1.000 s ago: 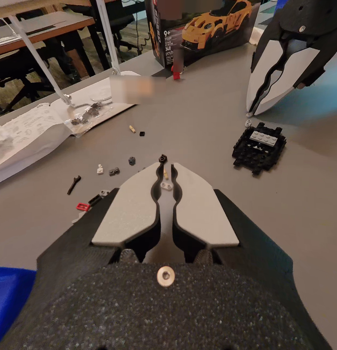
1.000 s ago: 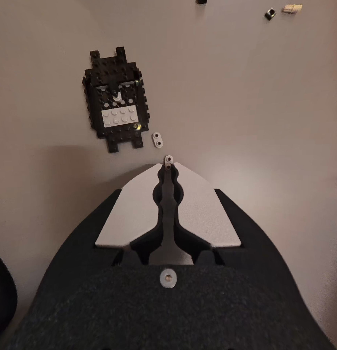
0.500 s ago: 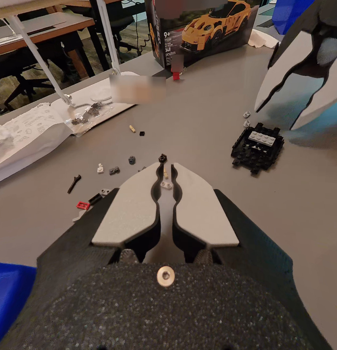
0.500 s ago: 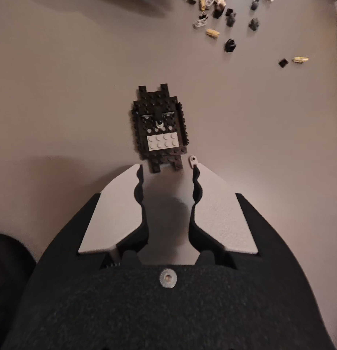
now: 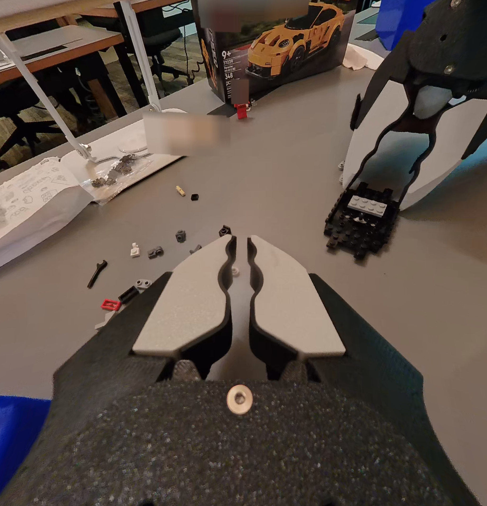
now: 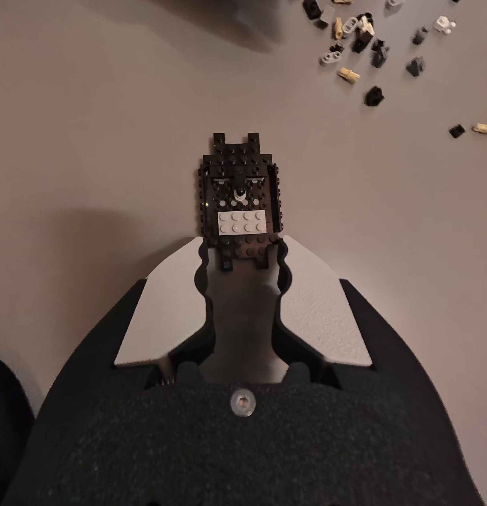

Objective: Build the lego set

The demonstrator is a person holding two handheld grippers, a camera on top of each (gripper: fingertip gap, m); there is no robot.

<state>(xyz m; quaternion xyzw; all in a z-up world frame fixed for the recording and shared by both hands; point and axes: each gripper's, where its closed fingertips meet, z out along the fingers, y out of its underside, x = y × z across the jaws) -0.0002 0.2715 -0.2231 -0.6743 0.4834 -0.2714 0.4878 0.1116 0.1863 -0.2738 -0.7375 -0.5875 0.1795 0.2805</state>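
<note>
The flat black studded lego base with a light grey plate on top (image 6: 241, 208) lies on the grey table (image 6: 99, 123): light, rigid, prone to sliding, best pinched across its long side edges. The right gripper (image 6: 242, 241) gapes wide, tips flanking the base's near end, holding nothing. Well apart from the base, the left gripper (image 5: 241, 239) hovers narrowly parted, empty.

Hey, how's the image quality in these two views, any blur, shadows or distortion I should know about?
Left wrist view: wide-angle bending at the edges, the white stand legs lean; the right gripper looks soft with a bluish fringe. Right wrist view: dim warm light, loose pieces at top right smeared by blur, broad soft shadow left of the black build, which is sharp.
</note>
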